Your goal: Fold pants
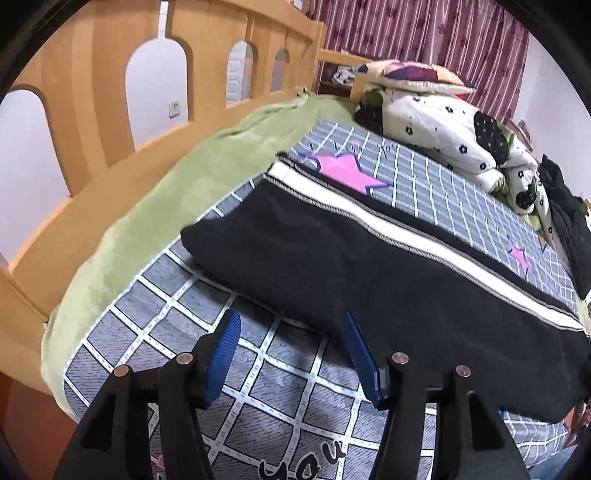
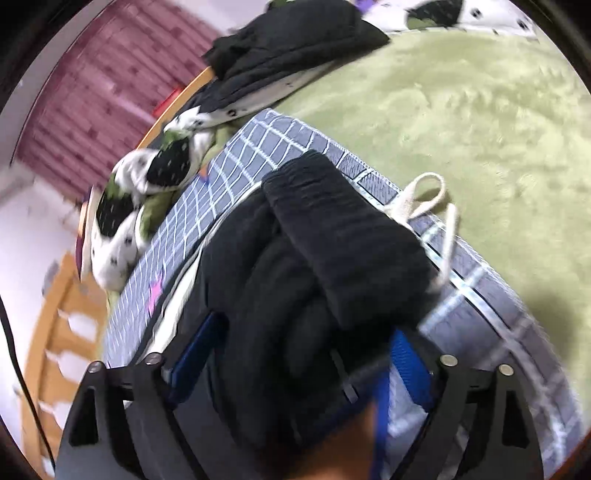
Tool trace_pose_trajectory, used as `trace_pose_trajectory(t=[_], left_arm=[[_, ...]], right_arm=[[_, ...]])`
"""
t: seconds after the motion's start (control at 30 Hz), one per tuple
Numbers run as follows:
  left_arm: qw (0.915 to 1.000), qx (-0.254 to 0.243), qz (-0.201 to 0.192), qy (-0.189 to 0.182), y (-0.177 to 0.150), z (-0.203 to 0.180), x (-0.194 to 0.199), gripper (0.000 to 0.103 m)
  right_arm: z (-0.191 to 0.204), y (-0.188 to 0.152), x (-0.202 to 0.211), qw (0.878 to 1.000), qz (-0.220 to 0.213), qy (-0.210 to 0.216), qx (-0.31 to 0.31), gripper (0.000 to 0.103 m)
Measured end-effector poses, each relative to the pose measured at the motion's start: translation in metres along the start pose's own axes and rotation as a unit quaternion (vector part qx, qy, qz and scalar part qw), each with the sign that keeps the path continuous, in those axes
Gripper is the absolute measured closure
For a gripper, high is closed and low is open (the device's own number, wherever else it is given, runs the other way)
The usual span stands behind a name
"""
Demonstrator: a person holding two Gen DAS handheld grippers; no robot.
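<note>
Pants: black pants (image 1: 369, 254) with a white side stripe lie lengthwise on the bed, folded over along their length; in the right wrist view the waist end (image 2: 332, 236) is bunched thick and lies on the grid sheet's edge.
Drawstring: a white cord (image 2: 424, 199) loops out from the waistband onto the green blanket.
Left tongs: the left tongs (image 1: 291, 332) stand open, blue pads apart, just over the grid sheet at the near edge of the pants; the right-hand pad is at the cloth's edge, nothing pinched between them.
Right tongs: the right tongs (image 2: 306, 332) stand wide open with the bunched waist between the pads; I cannot tell whether the pads touch the cloth; the view is blurred.
Bed cover: a grey sheet (image 1: 177, 321) with white grid lines and pink stars lies under the pants.
Blanket: a green plush blanket (image 1: 177, 184) lies beneath the sheet and runs along the rail.
Rail: a wooden bed rail (image 1: 92, 122) with arched cut-outs stands on the far side.
Bedding heap: a white, black-flowered quilt (image 1: 436, 125) and a patterned pillow (image 1: 410, 74) are piled at the head.
Other clothes: a dark garment (image 2: 295, 40) lies beside the quilt, near the bed's edge.
Curtain: a maroon curtain (image 1: 424, 33) hangs behind.
</note>
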State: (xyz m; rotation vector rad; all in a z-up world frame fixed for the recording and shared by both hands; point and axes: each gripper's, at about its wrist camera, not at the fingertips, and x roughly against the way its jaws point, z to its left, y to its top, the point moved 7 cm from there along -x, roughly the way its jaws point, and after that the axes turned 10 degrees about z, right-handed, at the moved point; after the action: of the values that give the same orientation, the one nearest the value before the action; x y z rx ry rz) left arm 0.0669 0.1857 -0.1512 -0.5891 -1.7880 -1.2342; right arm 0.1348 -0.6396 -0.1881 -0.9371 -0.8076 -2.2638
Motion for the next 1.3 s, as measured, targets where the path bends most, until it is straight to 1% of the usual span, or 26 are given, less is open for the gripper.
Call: trace_pose_trajectory(t=[0.03, 0.1, 0.13, 0.2, 0.23, 0.27, 0.3, 0.33, 0.37, 0.4, 0.43, 0.47, 0.5, 0.53, 0.57, 0.63, 0.7, 0.8, 0.9, 0.93, 0.97, 1.03, 1.1, 1.13, 1.2, 1.3], left_arm=[[1.0, 0.005, -0.005, -0.001, 0.002, 0.0, 0.003, 0.047], [0.9998, 0.013, -0.015, -0.006, 0.005, 0.001, 0.008, 0.047], [0.9996, 0.016, -0.02, -0.011, 0.008, 0.001, 0.011, 0.047], [0.9993, 0.015, -0.03, -0.017, 0.012, 0.0, 0.015, 0.047], [0.9992, 0.013, -0.032, -0.021, 0.013, -0.001, 0.017, 0.047], [0.9992, 0.008, -0.033, -0.023, 0.014, -0.003, 0.018, 0.047], [0.9992, 0.006, -0.033, -0.022, 0.014, -0.004, 0.018, 0.047], [0.9992, 0.003, -0.033, -0.022, 0.015, -0.005, 0.017, 0.047], [0.9992, 0.0, -0.033, -0.024, 0.015, -0.006, 0.016, 0.047], [0.9992, -0.003, -0.032, -0.025, 0.016, -0.008, 0.016, 0.047], [0.9991, -0.008, -0.031, -0.026, 0.018, -0.009, 0.015, 0.047], [0.9991, -0.012, -0.031, -0.027, 0.019, -0.011, 0.014, 0.047], [0.9989, -0.019, -0.031, -0.029, 0.022, -0.014, 0.014, 0.047], [0.9988, -0.025, -0.031, -0.028, 0.025, -0.016, 0.013, 0.047], [0.9988, -0.029, -0.03, -0.027, 0.028, -0.017, 0.012, 0.047], [0.9981, -0.044, -0.03, -0.031, 0.037, -0.024, 0.01, 0.046], [0.9979, -0.055, -0.027, -0.022, 0.05, -0.027, 0.004, 0.043], [0.997, -0.068, -0.028, -0.022, 0.072, -0.033, -0.008, 0.043], [0.9963, -0.083, -0.023, -0.004, 0.1, -0.037, -0.032, 0.043], [0.9964, -0.082, -0.021, 0.001, 0.108, -0.037, -0.041, 0.043], [0.9968, -0.079, -0.015, 0.005, 0.117, -0.036, -0.052, 0.043], [0.9974, -0.071, -0.001, 0.013, 0.134, -0.033, -0.073, 0.043], [0.9977, -0.064, 0.008, 0.022, 0.152, -0.028, -0.095, 0.043], [0.9978, -0.06, 0.01, 0.027, 0.157, -0.026, -0.103, 0.043], [0.9979, -0.055, 0.018, 0.028, 0.166, -0.022, -0.119, 0.055], [0.9975, -0.053, 0.042, 0.022, 0.169, -0.02, -0.137, 0.084]], right_arm=[[0.004, 0.006, -0.001, 1.0, -0.006, -0.005, -0.003, 0.028], [0.013, 0.019, 0.006, 0.998, -0.032, -0.042, 0.016, 0.052], [0.024, 0.029, 0.013, 0.997, -0.045, -0.048, 0.05, 0.055], [0.047, 0.043, 0.033, 0.991, -0.074, -0.033, 0.107, 0.057], [0.062, 0.046, 0.045, 0.984, -0.099, -0.026, 0.145, 0.058], [0.072, 0.045, 0.053, 0.976, -0.118, -0.031, 0.179, 0.058], [0.074, 0.044, 0.055, 0.972, -0.124, -0.039, 0.194, 0.055], [0.071, 0.042, 0.05, 0.968, -0.122, -0.061, 0.21, 0.049], [0.061, 0.041, 0.042, 0.969, -0.108, -0.078, 0.21, 0.044], [0.047, 0.039, 0.03, 0.971, -0.086, -0.095, 0.201, 0.036], [0.032, 0.037, 0.022, 0.973, -0.063, -0.113, 0.189, 0.036], [0.012, 0.031, 0.012, 0.976, -0.029, -0.134, 0.172, 0.035], [-0.001, 0.026, 0.008, 0.976, -0.011, -0.144, 0.162, 0.035], [-0.009, 0.019, 0.011, 0.977, -0.006, -0.141, 0.158, 0.035], [-0.014, 0.013, 0.02, 0.979, -0.011, -0.132, 0.155, 0.034], [-0.016, 0.009, 0.037, 0.975, -0.023, -0.155, 0.159, 0.033], [-0.008, 0.006, 0.049, 0.969, -0.029, -0.172, 0.175, 0.033], [0.019, 0.008, 0.063, 0.956, -0.052, -0.2, 0.21, 0.033], [0.063, 0.013, 0.062, 0.943, -0.067, -0.213, 0.247, 0.033], [0.081, 0.014, 0.059, 0.94, -0.07, -0.209, 0.26, 0.033], [0.094, 0.012, 0.057, 0.939, -0.073, -0.202, 0.267, 0.033], [0.125, 0.01, 0.039, 0.94, -0.065, -0.177, 0.283, 0.033], [0.149, 0.008, 0.011, 0.938, -0.049, -0.163, 0.301, 0.033], [0.163, 0.005, -0.007, 0.935, -0.039, -0.155, 0.318, 0.033], [0.188, -0.002, -0.044, 0.925, -0.013, -0.133, 0.356, 0.033], [0.216, -0.014, -0.091, 0.91, 0.025, -0.099, 0.402, 0.033]])
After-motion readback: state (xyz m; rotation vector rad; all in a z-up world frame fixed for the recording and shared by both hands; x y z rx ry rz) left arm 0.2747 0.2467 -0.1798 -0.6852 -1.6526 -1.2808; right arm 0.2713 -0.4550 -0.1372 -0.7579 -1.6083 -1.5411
